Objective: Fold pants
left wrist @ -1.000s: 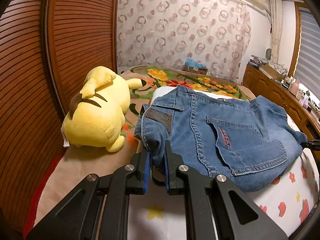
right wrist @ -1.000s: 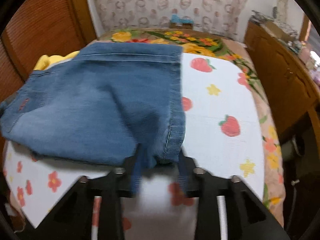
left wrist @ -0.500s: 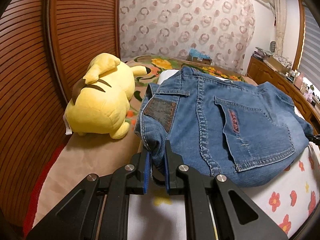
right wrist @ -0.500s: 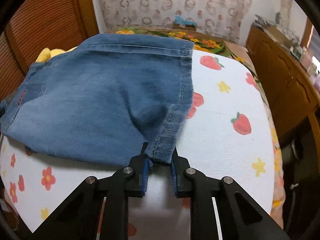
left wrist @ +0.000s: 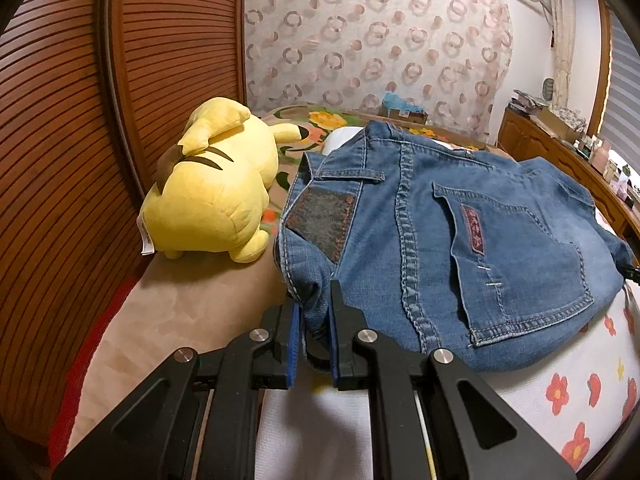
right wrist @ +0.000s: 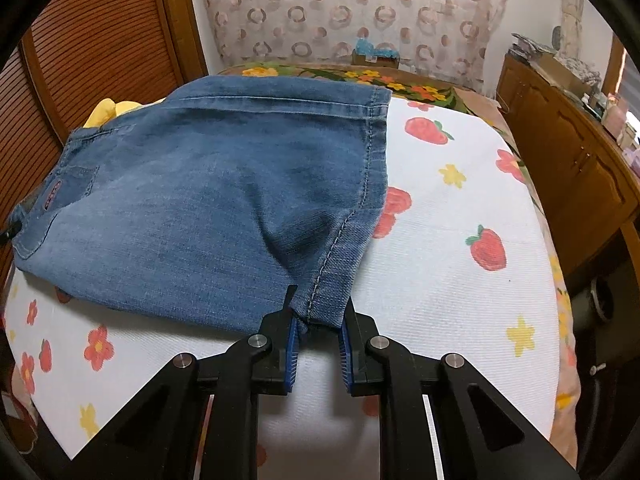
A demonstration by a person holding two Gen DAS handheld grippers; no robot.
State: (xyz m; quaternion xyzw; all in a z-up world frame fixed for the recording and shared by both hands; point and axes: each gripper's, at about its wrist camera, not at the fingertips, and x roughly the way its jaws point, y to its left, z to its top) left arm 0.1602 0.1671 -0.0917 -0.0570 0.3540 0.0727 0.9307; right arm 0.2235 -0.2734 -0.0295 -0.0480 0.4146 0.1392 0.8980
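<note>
Blue denim pants lie folded on the white flowered sheet, back pocket and waistband patch up. My left gripper is shut on the near waistband corner. In the right wrist view the pants show the hem end. My right gripper is shut on the near hem corner, which is lifted slightly off the sheet.
A yellow plush toy lies left of the pants by the slatted wooden door. A wooden dresser stands along the right side of the bed. A patterned curtain hangs at the back.
Both grippers have drawn back toward the near edge with the pants held, and the denim has spread flatter. The left view sits lower and closer to the waistband.
</note>
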